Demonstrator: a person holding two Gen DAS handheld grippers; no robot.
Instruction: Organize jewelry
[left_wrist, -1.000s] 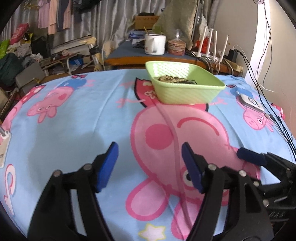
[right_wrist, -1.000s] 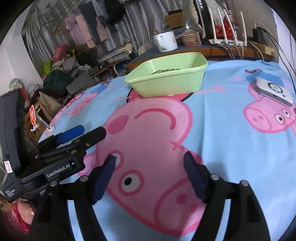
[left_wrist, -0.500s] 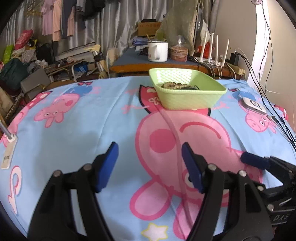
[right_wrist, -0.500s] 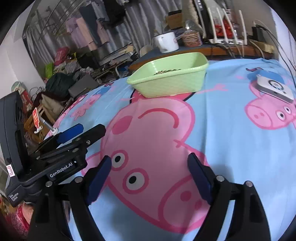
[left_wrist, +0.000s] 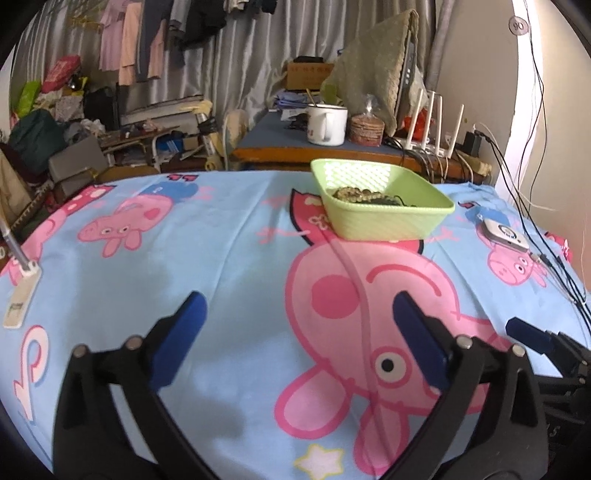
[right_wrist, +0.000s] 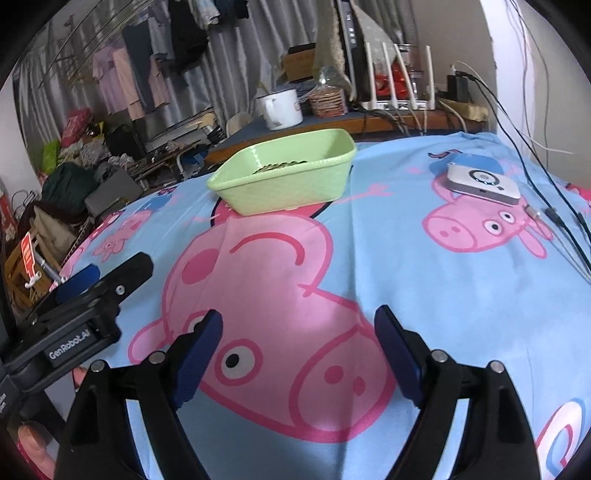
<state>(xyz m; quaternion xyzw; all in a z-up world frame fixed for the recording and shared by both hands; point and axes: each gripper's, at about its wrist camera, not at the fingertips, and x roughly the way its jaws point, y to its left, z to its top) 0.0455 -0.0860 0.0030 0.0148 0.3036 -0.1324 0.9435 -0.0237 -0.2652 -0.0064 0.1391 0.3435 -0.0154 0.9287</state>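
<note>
A light green plastic basket (left_wrist: 391, 221) stands at the far side of the blue Peppa Pig sheet; it also shows in the right wrist view (right_wrist: 295, 184). Beaded jewelry (left_wrist: 356, 194) lies inside it, with a dark cord beside the beads. My left gripper (left_wrist: 295, 332) is open and empty, well short of the basket. My right gripper (right_wrist: 299, 350) is open and empty, low over the sheet. Each gripper shows at the edge of the other's view.
A white flat device (right_wrist: 482, 184) with cables lies on the sheet at the right. A small white stand (left_wrist: 20, 295) sits at the left edge. Behind the bed, a desk holds a mug (left_wrist: 327, 123) and a router (left_wrist: 432, 118).
Both grippers have pulled back and risen a little from the basket. Both stay open and empty.
</note>
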